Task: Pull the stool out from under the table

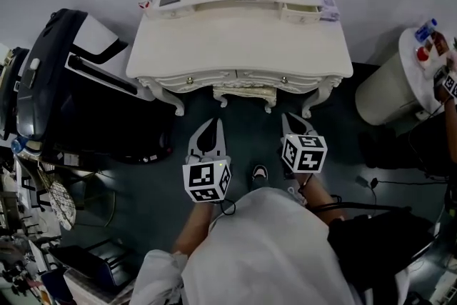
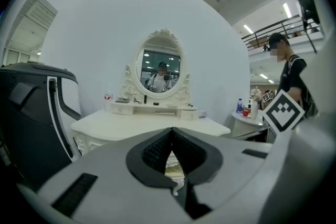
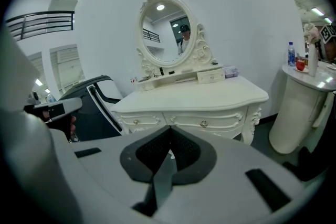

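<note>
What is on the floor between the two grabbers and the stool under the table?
Nothing. In the head view, only bare dark floor lies between the left gripper, the right gripper and the stool tucked under the table.

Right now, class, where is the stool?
In the head view the stool sits tucked under the white dressing table, at the middle of its front edge, between the table's front legs, with only its near edge and legs showing.

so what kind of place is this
Likely a staged demo or lab hall, not a home: an ornate white dressing table with oval mirror stands by a bulky black chair, with a mezzanine railing beyond.
</note>
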A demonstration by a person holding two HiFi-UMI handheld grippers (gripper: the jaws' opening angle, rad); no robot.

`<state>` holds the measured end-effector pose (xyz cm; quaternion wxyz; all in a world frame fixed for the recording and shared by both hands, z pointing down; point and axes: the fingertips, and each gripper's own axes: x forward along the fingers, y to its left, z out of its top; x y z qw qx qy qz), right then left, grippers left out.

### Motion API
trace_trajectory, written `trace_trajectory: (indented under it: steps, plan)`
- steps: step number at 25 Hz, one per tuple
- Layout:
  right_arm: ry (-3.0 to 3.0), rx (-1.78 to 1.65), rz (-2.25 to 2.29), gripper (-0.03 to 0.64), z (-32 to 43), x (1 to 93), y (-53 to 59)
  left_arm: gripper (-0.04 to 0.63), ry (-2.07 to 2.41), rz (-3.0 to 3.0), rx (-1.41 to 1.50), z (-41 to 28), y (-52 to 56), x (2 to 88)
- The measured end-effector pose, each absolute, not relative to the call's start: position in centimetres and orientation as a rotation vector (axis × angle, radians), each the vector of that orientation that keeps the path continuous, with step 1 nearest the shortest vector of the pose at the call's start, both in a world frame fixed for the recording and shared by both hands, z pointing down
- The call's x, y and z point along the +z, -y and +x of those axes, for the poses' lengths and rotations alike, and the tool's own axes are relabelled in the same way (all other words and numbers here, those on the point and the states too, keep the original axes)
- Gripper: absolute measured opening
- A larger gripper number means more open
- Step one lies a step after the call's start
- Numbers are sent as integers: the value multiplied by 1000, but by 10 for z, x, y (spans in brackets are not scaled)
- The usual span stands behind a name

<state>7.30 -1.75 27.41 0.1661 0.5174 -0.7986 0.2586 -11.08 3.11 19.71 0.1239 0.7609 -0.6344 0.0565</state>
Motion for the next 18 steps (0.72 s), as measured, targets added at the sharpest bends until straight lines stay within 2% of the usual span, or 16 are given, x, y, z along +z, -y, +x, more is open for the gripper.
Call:
trace_trajectory:
  steps: [18]
  plan:
    - [2230,814,1433,0,49,319,56,8,1744,2156,262,-135,23,260]
